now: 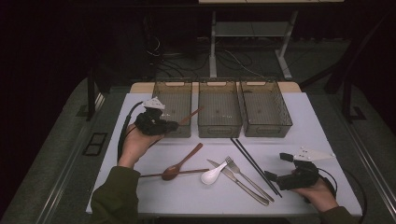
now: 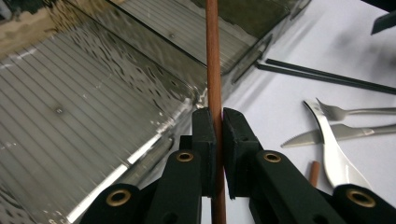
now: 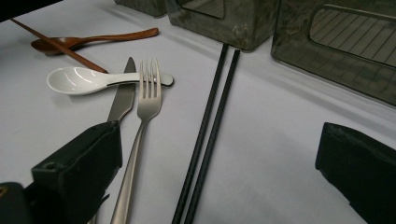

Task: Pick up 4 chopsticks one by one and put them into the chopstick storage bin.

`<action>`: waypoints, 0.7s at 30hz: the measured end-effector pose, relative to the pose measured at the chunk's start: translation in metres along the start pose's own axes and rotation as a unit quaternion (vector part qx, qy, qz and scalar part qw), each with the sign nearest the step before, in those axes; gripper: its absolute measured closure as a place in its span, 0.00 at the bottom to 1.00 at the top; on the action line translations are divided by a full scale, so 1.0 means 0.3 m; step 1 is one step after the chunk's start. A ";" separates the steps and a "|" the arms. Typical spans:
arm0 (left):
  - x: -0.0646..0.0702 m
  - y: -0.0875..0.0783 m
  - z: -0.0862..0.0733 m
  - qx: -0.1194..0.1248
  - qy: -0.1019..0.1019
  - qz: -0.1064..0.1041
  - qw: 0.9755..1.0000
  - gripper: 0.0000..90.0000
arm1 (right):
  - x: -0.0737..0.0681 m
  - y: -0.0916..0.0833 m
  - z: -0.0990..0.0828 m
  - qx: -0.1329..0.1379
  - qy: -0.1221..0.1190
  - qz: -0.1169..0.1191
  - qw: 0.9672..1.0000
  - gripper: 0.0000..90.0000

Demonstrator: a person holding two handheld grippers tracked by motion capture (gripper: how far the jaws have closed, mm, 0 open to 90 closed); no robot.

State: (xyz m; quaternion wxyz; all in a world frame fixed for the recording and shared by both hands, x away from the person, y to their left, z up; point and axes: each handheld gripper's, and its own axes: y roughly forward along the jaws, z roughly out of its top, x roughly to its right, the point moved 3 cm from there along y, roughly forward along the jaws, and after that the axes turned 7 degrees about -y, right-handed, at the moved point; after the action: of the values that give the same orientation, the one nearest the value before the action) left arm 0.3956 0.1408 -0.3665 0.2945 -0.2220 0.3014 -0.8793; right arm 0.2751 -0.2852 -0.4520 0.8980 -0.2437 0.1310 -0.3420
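Left gripper (image 1: 172,125) pinches a brown chopstick (image 2: 214,70) over the left bin (image 1: 173,108).
Its jaws press on the stick, whose lower end runs out of frame and whose tip is cut off at the top of the left gripper view. The right gripper (image 1: 276,166) rests by the black chopsticks (image 3: 210,126), jaws spread wide. The second brown chopstick (image 1: 175,172) lies partly under the wooden spoon (image 1: 181,163).

brown chopstick (image 2: 214,56) – white spoon (image 1: 212,174) – black chopsticks (image 3: 210,126)

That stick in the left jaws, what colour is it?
Reddish brown, like wood. The chopstick shows best in the left gripper view.
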 end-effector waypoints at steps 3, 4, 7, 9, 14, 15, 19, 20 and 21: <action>-0.009 0.005 0.021 0.001 -0.002 0.004 1.000 0.93 | 0.000 -0.001 0.000 0.002 0.001 -0.002 1.000 0.01; -0.014 0.006 0.031 -0.001 0.000 0.006 1.000 0.93 | 0.000 -0.001 0.000 0.003 0.001 -0.001 1.000 0.01; -0.026 0.011 0.050 0.002 -0.003 0.010 1.000 0.93 | -0.001 -0.002 0.001 0.003 0.002 -0.001 1.000 0.01; -0.035 0.016 0.060 0.003 -0.003 0.014 1.000 0.93 | -0.001 -0.002 0.001 0.003 0.002 -0.001 1.000 0.01; -0.055 0.031 0.082 0.006 -0.008 0.022 1.000 0.93 | 0.000 -0.004 0.000 0.004 0.001 -0.001 1.000 0.01; -0.058 0.033 0.087 0.009 -0.009 0.024 1.000 0.93 | 0.000 -0.004 0.000 0.004 0.002 -0.001 1.000 0.01; -0.070 0.039 0.107 0.017 -0.007 0.028 0.999 0.93 | 0.000 -0.002 0.000 0.003 0.002 -0.001 1.000 0.01; -0.075 0.041 0.112 0.018 -0.010 0.031 0.999 0.93 | -0.001 -0.003 0.000 0.002 0.002 0.000 1.000 0.01; -0.081 0.044 0.119 0.019 -0.012 0.032 0.999 0.93 | -0.001 -0.003 0.001 0.003 0.002 0.000 1.000 0.01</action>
State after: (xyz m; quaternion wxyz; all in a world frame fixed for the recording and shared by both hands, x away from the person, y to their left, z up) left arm 0.4387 0.1338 -0.3547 0.3302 -0.2172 0.2883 -0.8722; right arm 0.2745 -0.2855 -0.4513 0.8983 -0.2402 0.1319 -0.3434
